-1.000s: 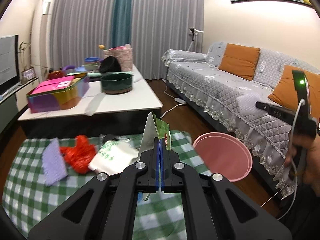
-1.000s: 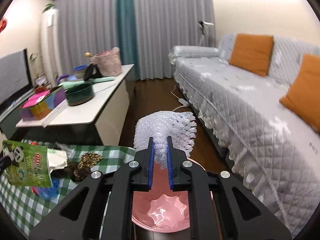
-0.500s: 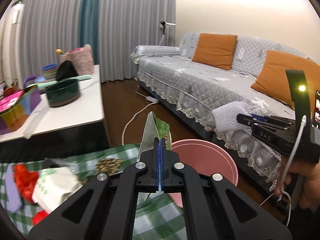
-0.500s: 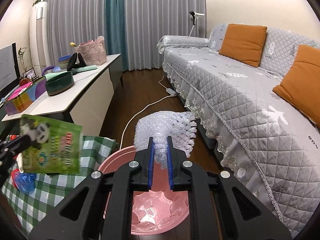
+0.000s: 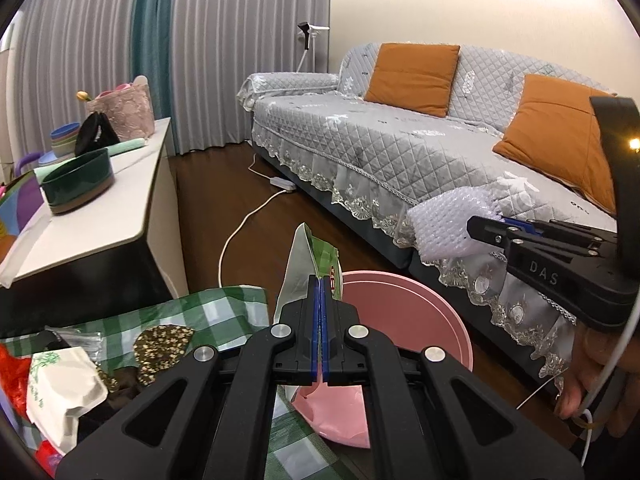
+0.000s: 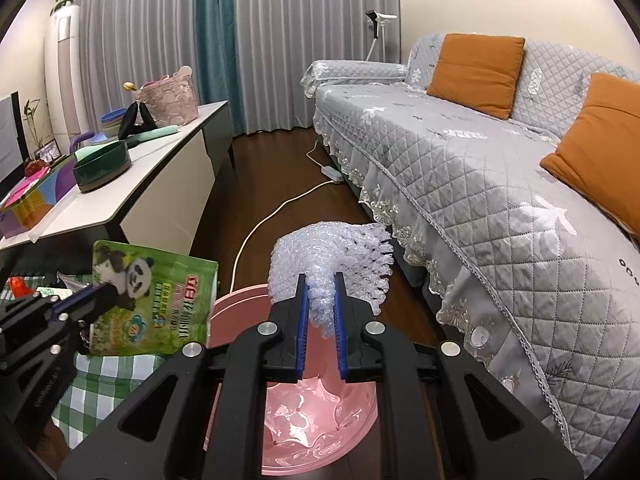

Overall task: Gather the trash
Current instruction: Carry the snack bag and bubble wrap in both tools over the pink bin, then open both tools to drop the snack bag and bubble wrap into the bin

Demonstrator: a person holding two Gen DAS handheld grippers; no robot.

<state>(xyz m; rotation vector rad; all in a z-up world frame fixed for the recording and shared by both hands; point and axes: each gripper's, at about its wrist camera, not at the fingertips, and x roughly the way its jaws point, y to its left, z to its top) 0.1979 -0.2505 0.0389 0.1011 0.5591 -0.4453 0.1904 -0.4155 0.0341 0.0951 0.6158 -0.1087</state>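
My left gripper is shut on a green panda snack bag, seen edge-on, held at the near rim of the pink trash bin. In the right wrist view the bag hangs at the bin's left rim, with my left gripper behind it. My right gripper is shut on a white foam fruit net above the open bin. From the left wrist view the net and my right gripper hover to the right, above the bin.
More trash lies on the green checked cloth: a white wrapper, a red bag, a brown patterned piece. A white coffee table stands left, a grey sofa right, a white cable on the floor.
Both grippers have swung right and closed in on the pink bin, each still holding its item. The snack bag now reaches the bin's rim; the net stays above the bin.
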